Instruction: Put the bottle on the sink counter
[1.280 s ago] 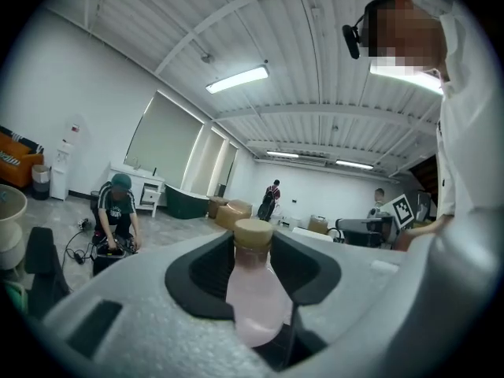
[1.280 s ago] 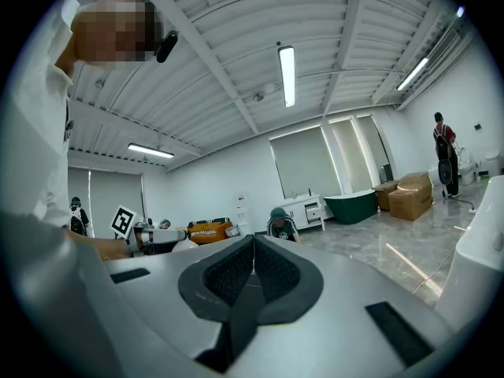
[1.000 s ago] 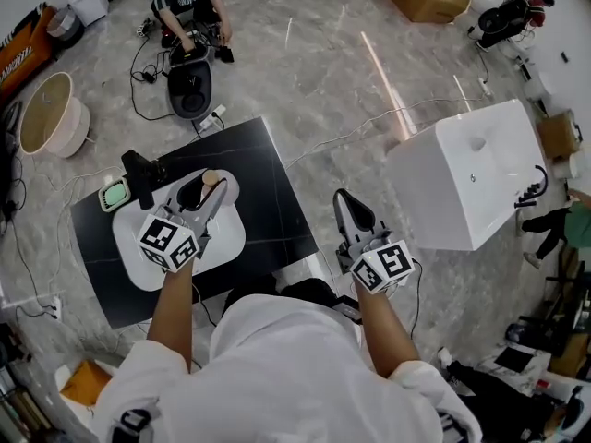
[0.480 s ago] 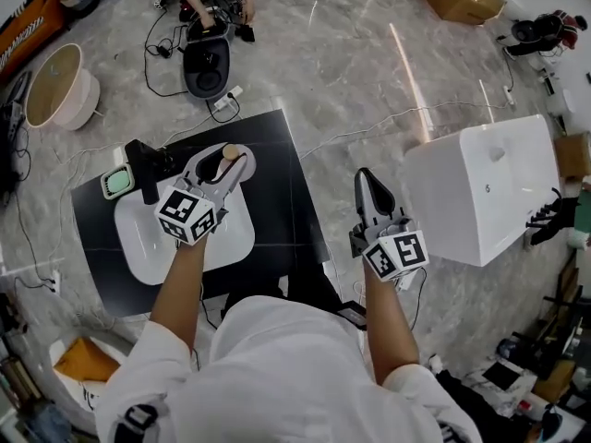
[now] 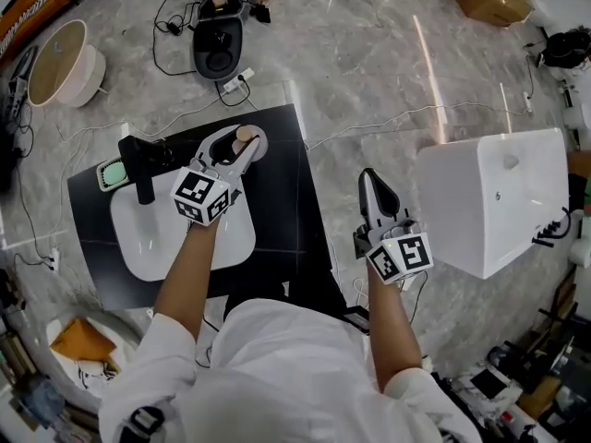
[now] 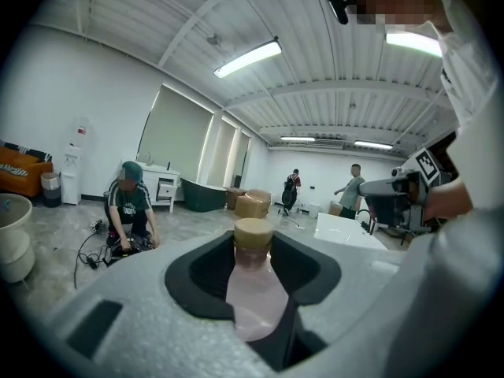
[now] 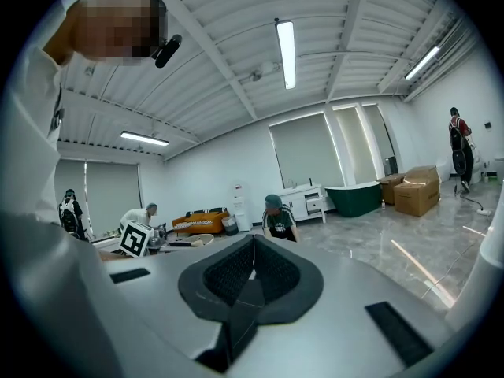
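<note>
No legible text, brand or number anywhere.
- Cube on left gripper (image 5: pixel 238 148): black-white square code patterns, no letters or digits.
- Same on right gripper (image 5: pixel 371 185) cube.
- Orange object (image 5: pixel 32 12), head view top left: white lettering, too small to read.
- Shirt (image 6: pixel 128 203) of crouching person: white chest print, unreadable.

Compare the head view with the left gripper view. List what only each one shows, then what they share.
Head view only: the black counter, its white basin and the black faucet.
Left gripper view only: the ceiling lights, two people standing far off, and the pink body of the bottle, clamped between the jaws.
Both: the bottle's tan cap, the left gripper that holds it, and the right gripper.
</note>
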Demonstrator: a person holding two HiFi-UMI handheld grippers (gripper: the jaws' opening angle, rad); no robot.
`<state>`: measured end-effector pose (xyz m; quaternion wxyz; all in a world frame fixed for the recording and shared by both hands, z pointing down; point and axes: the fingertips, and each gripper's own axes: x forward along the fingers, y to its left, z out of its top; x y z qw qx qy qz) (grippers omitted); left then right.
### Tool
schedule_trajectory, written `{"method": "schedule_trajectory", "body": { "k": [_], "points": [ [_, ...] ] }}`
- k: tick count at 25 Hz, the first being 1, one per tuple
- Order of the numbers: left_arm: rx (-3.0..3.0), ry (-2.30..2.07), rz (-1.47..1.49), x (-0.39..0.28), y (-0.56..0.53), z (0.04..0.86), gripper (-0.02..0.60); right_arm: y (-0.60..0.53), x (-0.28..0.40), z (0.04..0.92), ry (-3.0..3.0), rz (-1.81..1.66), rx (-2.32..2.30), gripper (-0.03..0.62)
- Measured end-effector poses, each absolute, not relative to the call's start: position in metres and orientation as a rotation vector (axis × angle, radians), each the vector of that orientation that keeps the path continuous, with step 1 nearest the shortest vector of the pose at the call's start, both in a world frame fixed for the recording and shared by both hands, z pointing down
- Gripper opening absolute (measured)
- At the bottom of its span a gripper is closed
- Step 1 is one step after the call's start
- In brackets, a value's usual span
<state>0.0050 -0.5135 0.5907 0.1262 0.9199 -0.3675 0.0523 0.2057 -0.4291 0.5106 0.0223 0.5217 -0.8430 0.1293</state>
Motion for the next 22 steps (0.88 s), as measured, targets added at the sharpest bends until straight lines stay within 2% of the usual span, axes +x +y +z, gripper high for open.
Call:
{"method": "schedule_trajectory", "body": {
  "k": [22],
  "points": [
    [2.598, -1.217, 0.217, 0.008, -0.563, 0.669, 0.149, -0.487, 0.228, 0.591, -2.439, 0.424, 1.728, 0.015]
  ]
}}
